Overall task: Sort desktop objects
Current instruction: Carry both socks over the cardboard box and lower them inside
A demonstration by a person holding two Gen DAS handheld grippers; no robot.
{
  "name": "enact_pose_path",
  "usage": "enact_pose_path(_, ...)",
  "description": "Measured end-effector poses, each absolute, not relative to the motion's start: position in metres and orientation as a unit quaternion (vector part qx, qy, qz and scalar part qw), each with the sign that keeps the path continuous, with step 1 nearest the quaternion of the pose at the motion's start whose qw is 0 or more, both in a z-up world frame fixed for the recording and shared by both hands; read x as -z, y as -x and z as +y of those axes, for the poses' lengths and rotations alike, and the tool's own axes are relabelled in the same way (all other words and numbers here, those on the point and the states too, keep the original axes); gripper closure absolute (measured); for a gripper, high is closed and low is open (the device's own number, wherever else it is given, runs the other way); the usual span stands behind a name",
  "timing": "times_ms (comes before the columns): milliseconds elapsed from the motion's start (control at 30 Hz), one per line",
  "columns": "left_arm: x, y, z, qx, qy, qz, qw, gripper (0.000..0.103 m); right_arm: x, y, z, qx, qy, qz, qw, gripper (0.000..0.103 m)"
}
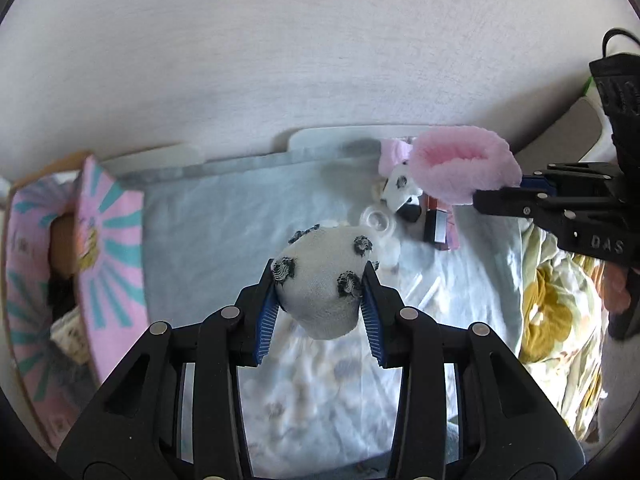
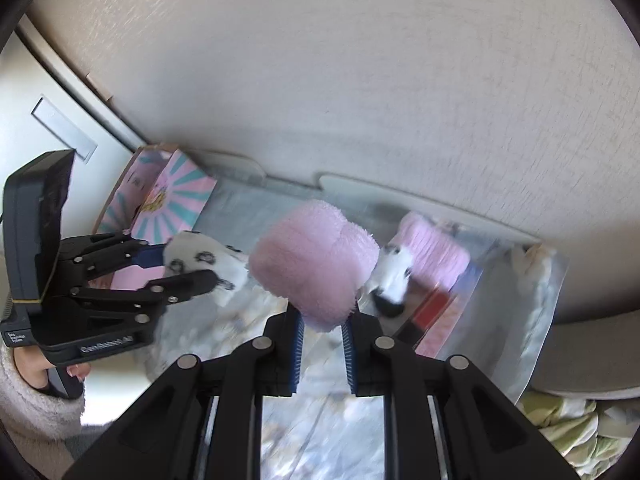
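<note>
Your light is soft, even daylight on the pale wall (image 1: 320, 60), with no glare. Both fisheye views bend hard toward their dark round rims. Your right wrist view smears the bed cover (image 2: 320, 432) with motion blur; your left wrist view softens its far edge.

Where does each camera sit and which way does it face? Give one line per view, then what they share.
Left wrist: sits on the left gripper, looking down over the jaws, shut on a spotted white sock; no body shows.
Right wrist: sits on the right gripper, looking down; jaws shut on a fluffy pink sock; a hand shows.
Shared: both socks, the pink box, each other's gripper.
</note>
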State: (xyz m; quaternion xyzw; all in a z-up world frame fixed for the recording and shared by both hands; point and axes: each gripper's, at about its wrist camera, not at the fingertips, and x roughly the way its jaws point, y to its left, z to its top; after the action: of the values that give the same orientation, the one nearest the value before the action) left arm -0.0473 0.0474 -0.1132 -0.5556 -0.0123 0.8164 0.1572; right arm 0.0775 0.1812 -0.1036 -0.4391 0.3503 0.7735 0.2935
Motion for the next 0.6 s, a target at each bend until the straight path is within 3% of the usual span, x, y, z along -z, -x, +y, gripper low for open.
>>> enact_pose_path(600, 0.084, 0.021, -0.045, -0.845, 0.513, -0.074, 0.131, 0.068, 0.061, 0.039, 0.183, -0.795, 0.482, 0.259, 0.263, 0.087)
